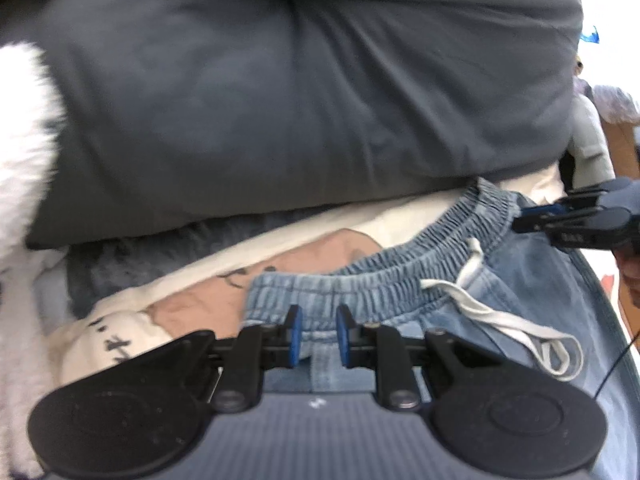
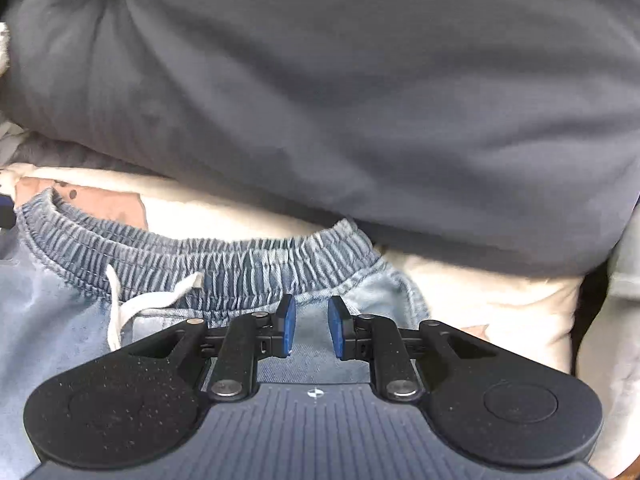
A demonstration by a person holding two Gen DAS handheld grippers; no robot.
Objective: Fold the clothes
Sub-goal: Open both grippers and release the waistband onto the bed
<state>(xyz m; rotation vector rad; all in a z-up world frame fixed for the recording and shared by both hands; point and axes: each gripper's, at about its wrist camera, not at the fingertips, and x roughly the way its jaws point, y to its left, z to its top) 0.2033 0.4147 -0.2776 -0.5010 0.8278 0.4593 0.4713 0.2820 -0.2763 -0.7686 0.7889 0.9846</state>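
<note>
The left gripper is matte black plastic with two round, speckled side lobes, angled link arms fastened by silver screws, and slim fingers faced with blue pads. Behind them sits a ribbed grey-blue housing bearing a small white mark. The right gripper is built the same, its blue pads chipped pale along one edge, with a round white crosshair mark on its ribbed housing.

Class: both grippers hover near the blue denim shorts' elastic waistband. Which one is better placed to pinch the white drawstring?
Probably the left gripper: the white drawstring trails close beside it, and its jaws are open.
</note>
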